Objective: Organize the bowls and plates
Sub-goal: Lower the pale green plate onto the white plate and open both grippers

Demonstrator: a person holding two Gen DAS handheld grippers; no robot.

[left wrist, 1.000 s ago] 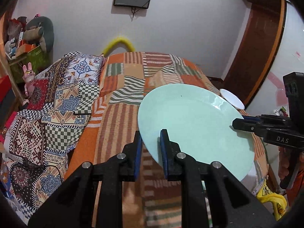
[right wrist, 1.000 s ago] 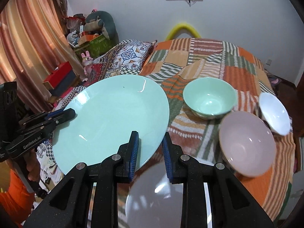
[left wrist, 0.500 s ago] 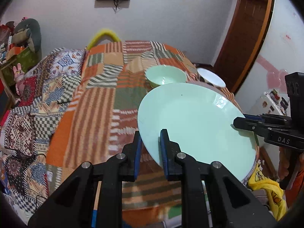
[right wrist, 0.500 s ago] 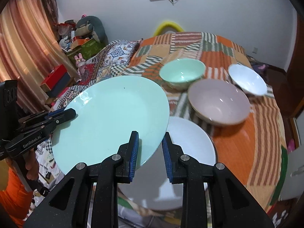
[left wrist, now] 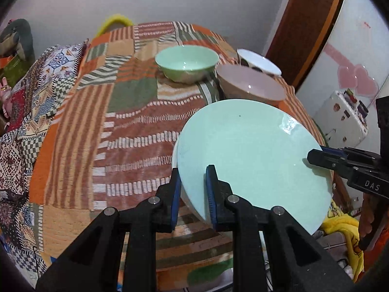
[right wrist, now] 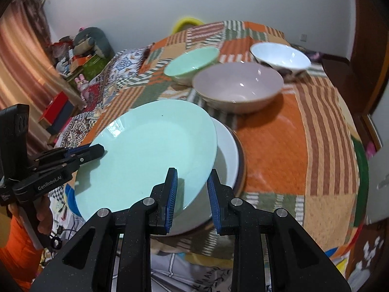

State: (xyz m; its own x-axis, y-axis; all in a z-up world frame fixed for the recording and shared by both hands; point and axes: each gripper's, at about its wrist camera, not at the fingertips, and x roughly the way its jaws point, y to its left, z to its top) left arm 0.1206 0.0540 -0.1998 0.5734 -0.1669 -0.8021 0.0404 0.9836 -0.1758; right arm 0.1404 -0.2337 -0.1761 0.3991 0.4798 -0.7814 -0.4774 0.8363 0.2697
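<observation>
A large mint-green plate (left wrist: 252, 153) hangs tilted just above a white plate (right wrist: 227, 153), which lies on a brown-rimmed plate (right wrist: 243, 163) on the bed. My left gripper (left wrist: 193, 194) is shut on the green plate's near rim. The right gripper (right wrist: 192, 194) is shut on the opposite rim. Each gripper also shows in the other's view: the right gripper (left wrist: 313, 157) and the left gripper (right wrist: 97, 150). Behind the plates stand a green bowl (left wrist: 187, 63), a pink bowl (left wrist: 250, 85) and a white bowl (left wrist: 257, 60).
An orange patchwork blanket (left wrist: 136, 126) covers the bed. Patterned pillows (left wrist: 31, 102) lie along its left side. A wooden door (left wrist: 308, 24) stands at the right. Yellow cloth (left wrist: 345, 233) lies below the bed's near edge. Toys and boxes (right wrist: 82, 51) crowd the far corner.
Both grippers carried the green plate across the bed and lowered it over the white plate. The three bowls have come into the left wrist view.
</observation>
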